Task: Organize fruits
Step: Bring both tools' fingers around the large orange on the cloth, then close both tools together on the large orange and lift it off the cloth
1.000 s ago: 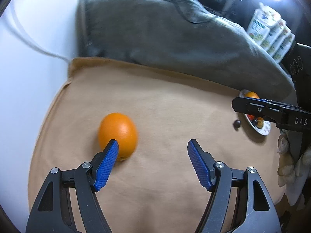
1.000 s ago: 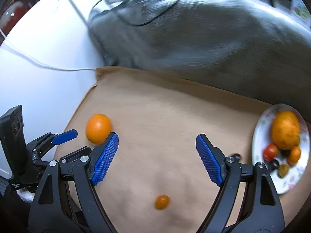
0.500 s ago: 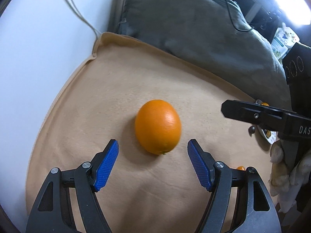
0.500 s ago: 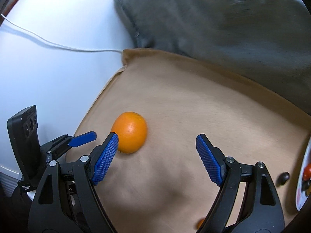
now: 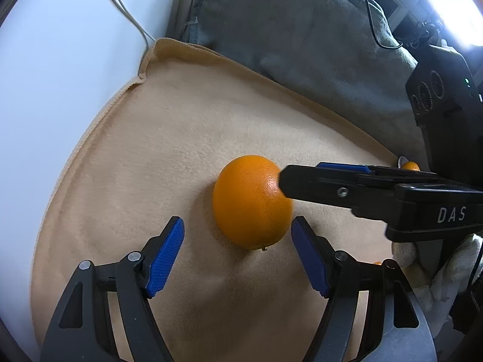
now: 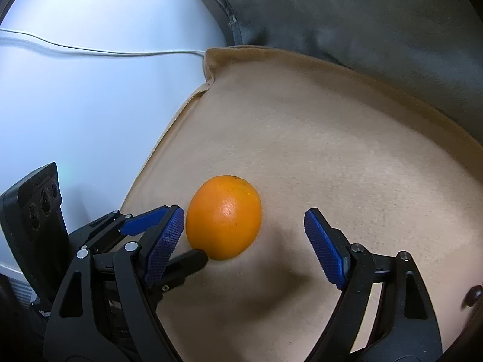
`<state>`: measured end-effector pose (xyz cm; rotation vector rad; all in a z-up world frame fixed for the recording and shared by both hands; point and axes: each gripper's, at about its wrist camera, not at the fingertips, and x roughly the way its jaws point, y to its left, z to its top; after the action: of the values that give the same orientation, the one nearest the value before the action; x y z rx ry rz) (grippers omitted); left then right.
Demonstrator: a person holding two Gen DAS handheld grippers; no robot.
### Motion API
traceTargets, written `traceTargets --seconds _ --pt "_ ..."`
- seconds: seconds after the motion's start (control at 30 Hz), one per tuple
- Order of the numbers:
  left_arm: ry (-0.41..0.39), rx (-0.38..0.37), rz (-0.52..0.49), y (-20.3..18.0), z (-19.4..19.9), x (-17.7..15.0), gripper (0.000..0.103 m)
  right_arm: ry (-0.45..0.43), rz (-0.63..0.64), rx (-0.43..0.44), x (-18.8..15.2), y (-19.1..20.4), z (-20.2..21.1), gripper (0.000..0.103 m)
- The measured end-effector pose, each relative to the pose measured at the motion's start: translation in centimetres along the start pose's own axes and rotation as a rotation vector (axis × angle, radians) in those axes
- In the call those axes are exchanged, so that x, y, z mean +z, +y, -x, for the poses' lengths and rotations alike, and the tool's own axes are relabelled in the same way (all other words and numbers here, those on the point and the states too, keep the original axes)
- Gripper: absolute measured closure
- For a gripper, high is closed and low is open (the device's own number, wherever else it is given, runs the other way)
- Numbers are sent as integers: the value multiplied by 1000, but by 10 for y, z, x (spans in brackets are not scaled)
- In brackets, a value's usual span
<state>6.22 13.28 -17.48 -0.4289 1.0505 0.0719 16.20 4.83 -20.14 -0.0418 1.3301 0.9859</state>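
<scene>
Jaws of the right gripper (image 6: pixel 243 241) and left gripper (image 5: pixel 237 253) are standing wide, gripping nothing; the orange (image 6: pixel 223 217) is lying between both on the tan cloth (image 6: pixel 332 150). Firm, round, likely rolling: pinch across its middle.

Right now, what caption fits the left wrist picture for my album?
Two open grippers, left and right, close in on one orange on a tan cloth.

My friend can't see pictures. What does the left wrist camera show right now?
A big orange sits on a tan cloth, just ahead of the open left gripper. The right gripper reaches in from the right beside the orange. A grey cushion lies behind.
</scene>
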Motion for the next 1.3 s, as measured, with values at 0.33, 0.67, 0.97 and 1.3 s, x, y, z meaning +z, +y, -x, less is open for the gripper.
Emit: traceTargets --seconds 0.33,0.67,0.97,1.3 --pt "12 -28 6 4 -10 4 31 34 -7 25 7 3 -15 19" --pt "37 -60 17 3 -23 7 33 62 -8 54 10 3 -27 19" --pt "52 -76 22 0 -30 9 38 85 -21 94 10 2 -34 29" --pt "43 -56 8 -7 -34 10 39 77 -33 108 9 5 -37 37"
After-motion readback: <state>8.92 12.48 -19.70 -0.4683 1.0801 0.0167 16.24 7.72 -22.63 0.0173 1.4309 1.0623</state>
